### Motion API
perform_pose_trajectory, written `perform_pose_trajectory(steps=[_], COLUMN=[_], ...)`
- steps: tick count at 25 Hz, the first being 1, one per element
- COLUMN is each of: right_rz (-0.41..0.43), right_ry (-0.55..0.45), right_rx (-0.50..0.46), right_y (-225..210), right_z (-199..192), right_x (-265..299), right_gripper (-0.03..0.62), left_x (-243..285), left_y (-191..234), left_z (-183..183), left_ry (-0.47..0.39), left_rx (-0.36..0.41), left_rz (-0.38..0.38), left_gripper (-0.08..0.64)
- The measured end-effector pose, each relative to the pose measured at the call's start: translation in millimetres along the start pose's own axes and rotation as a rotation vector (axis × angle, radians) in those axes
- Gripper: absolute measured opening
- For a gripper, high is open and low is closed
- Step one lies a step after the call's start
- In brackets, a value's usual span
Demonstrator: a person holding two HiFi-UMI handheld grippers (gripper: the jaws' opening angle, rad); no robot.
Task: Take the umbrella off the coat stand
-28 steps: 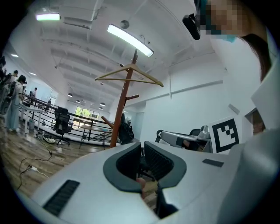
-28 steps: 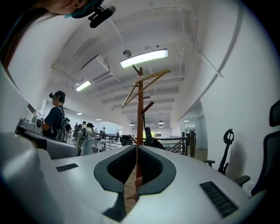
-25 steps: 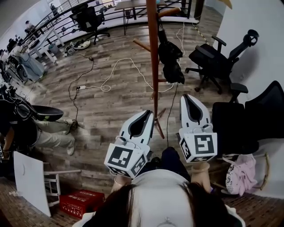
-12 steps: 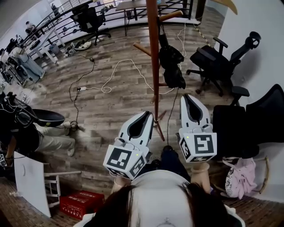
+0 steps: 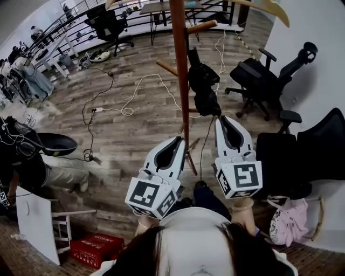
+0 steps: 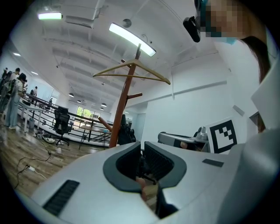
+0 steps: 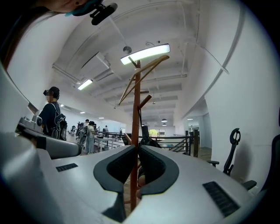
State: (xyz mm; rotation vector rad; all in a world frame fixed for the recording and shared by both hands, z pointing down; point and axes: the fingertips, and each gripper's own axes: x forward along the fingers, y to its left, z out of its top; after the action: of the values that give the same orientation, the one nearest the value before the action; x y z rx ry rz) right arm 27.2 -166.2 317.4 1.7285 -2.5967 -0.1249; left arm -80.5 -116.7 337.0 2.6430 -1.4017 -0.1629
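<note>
Pointing the left gripper [image 5: 180, 140] and right gripper [image 5: 222, 119] level, jaws pinched together on nothing, toward the umbrella [image 5: 204, 81] hanging on the coat stand [image 5: 180, 70] well ahead of the right jaws' tips, and risking knocking it swinging or tipping the stand by reaching in unopened.

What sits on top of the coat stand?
A hanger-shaped wooden crosspiece caps the coat stand, nothing hanging from it; the black umbrella hangs lower, off a peg. The crosspiece's joint is unclear.
</note>
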Motion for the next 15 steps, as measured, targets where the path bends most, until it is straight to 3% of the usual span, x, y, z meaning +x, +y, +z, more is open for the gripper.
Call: perform_pose_trajectory(steps=[15], right_rz=[0.068], right_ry=[0.017], right_rx=[-0.015], right_y=[-20.7], right_z=[-6.0], right_x=[35.7], right_gripper=[0.043], left_x=[31.3], left_y=[9.6], left_z=[3.8], left_ry=[-0.009], left_rx=[-0.006], left_rz=[0.060], left_gripper=[0.034])
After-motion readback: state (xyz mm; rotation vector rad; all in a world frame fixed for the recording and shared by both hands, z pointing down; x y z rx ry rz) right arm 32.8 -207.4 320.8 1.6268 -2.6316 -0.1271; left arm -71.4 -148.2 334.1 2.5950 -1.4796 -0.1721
